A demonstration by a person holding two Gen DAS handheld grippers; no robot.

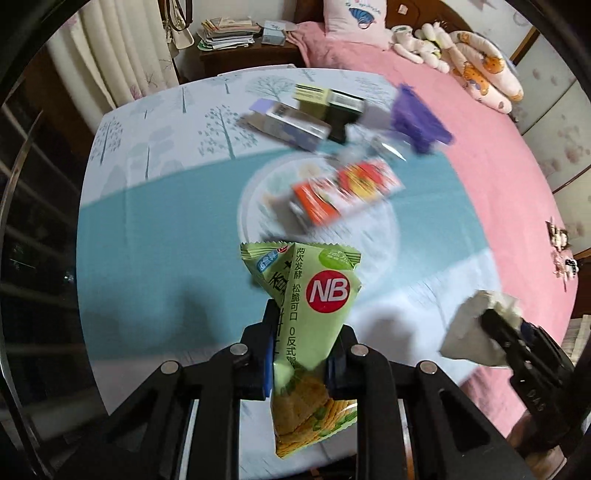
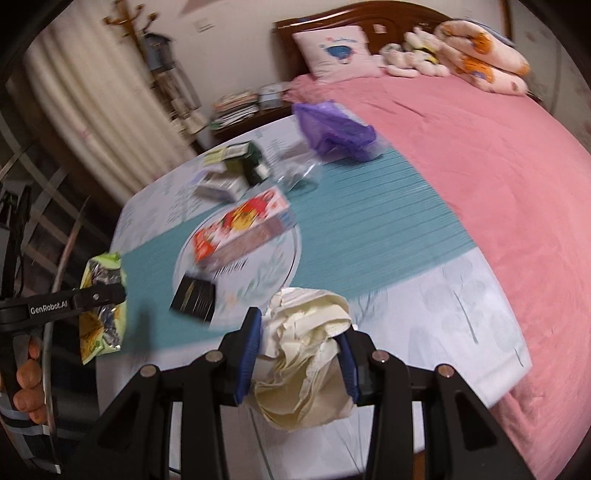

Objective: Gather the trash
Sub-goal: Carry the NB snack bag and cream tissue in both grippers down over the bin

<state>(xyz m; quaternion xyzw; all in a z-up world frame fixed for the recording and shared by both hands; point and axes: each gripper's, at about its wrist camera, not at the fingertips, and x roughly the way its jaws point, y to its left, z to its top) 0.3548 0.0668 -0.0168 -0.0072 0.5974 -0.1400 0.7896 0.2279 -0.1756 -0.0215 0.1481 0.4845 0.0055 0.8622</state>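
Observation:
My left gripper [image 1: 308, 326] is shut on a green snack wrapper [image 1: 321, 291] with a red round logo, held up above the table. The right gripper [image 2: 301, 326] is shut on a crumpled ball of white paper [image 2: 306, 354], also lifted. Each shows in the other's view: the right gripper [image 1: 493, 325] with its paper [image 1: 467, 334] at the right, the left gripper [image 2: 107, 291] with the wrapper [image 2: 99, 325] at the left. On the table [image 1: 159, 229] lie a red and orange box [image 1: 343, 192], several small cartons [image 1: 295, 122], a purple bag [image 1: 417, 122] and a black packet [image 2: 194, 297].
The table has a teal and white cloth and stands against a pink bed [image 2: 461, 155] with pillows and soft toys at its head. A bedside stand with stacked books [image 1: 229, 35] and a cream curtain [image 2: 92, 107] are behind. A hand's fingers [image 2: 27, 373] grip the left handle.

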